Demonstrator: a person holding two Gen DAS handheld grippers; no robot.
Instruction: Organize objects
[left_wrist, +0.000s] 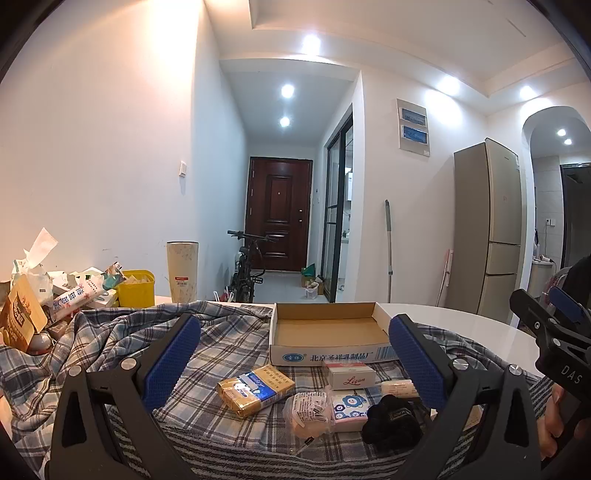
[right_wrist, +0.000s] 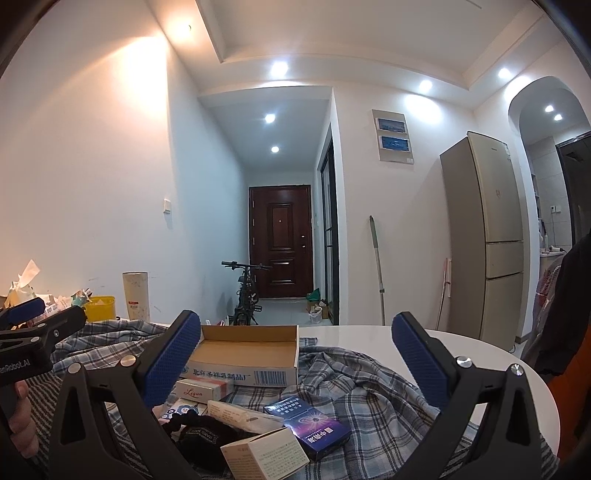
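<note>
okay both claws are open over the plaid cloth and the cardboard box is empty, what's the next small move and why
Probably lower the left claw onto the gold pack and close on it. Both claws stand open and hold nothing, the cardboard box just behind is empty, and the pack lies flat on the plaid cloth, between the left fingers, apart from the crowded items beside it.

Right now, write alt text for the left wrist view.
Open left tongs hover over a plaid cloth strewn with small packets, a gold pack nearest. An empty cardboard tray sits behind them.
</note>
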